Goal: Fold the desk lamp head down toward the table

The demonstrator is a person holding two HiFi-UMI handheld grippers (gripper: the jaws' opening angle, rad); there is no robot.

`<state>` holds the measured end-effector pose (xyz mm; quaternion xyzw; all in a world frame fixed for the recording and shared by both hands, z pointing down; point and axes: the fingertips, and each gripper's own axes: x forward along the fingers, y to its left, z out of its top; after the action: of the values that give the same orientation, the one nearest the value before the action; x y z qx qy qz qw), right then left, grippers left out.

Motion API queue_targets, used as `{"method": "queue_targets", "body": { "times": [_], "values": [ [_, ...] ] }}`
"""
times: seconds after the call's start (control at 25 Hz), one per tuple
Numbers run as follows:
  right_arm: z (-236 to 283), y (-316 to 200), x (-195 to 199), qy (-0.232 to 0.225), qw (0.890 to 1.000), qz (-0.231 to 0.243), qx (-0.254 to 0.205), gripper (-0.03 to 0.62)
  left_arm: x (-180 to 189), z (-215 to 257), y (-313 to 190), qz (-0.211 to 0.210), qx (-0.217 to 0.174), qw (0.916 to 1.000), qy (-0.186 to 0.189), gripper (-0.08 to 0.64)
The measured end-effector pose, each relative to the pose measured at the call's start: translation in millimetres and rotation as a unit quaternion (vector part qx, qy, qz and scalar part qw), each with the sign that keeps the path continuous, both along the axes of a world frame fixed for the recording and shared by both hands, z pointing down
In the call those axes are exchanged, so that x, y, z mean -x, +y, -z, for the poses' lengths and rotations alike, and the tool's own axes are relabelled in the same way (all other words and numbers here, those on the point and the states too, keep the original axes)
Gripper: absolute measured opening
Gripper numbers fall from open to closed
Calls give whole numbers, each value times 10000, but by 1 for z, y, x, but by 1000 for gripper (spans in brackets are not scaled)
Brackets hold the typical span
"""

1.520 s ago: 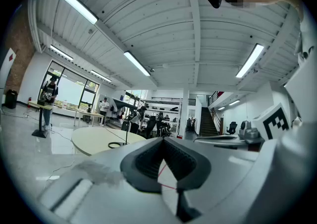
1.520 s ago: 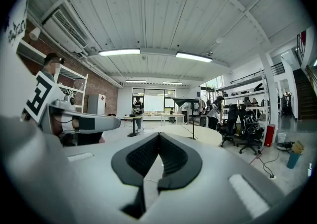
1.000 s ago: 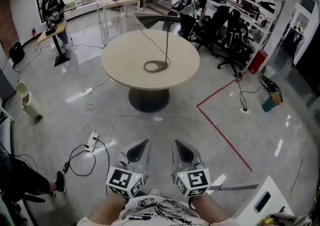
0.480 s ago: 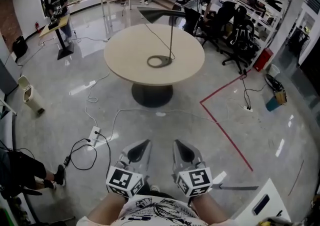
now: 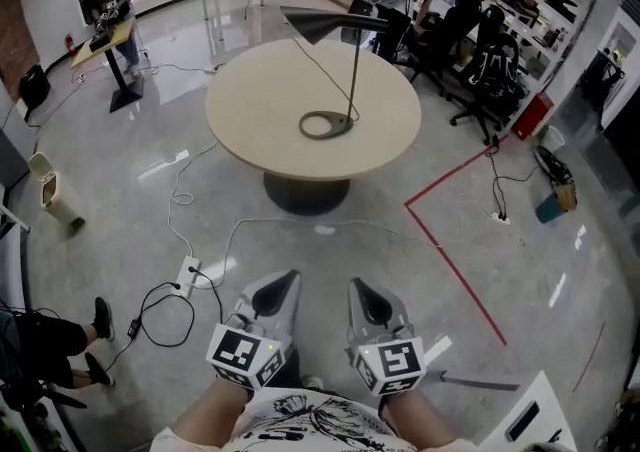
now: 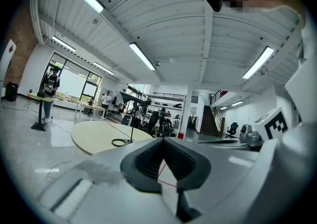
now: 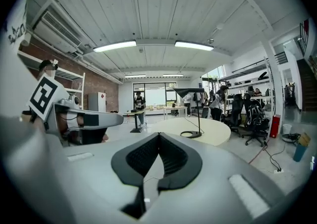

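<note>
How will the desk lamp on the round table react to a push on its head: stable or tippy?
Probably top-heavy: the desk lamp has a thin stem and its head overhangs sideways. The open ring base looks light, so it may slide or tip on the smooth table.

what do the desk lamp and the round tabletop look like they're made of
Desk lamp: probably metal with a matte dark coating; the thin stem stands straight, and the cone head and ring base show no shine.
Round tabletop: likely laminate or painted board, pale beige, smooth, with no visible grain; can't be sure from here.
</note>
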<state>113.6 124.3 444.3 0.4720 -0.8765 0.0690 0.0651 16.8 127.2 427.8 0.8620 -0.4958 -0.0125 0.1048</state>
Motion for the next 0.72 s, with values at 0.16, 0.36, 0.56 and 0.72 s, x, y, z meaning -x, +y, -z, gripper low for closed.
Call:
{"method": "queue_targets", "body": {
  "times": [0.16, 0.36, 0.56, 0.72],
  "values": [
    [6, -46, 14, 16, 10000, -40, 52, 9, 18, 6, -46, -49, -43, 10000, 58, 6],
    [13, -104, 39, 93, 9998, -190, -26, 9, 51, 16, -108, -114, -146, 9998, 80, 6],
    [21, -151, 65, 25, 9996, -268, -38, 9, 76, 25, -156, -267, -235, 9992, 168, 6],
    [21, -182, 83, 30, 9995, -299, -54, 9, 86, 26, -181, -390, -201, 9985, 332, 6]
  ]
}}
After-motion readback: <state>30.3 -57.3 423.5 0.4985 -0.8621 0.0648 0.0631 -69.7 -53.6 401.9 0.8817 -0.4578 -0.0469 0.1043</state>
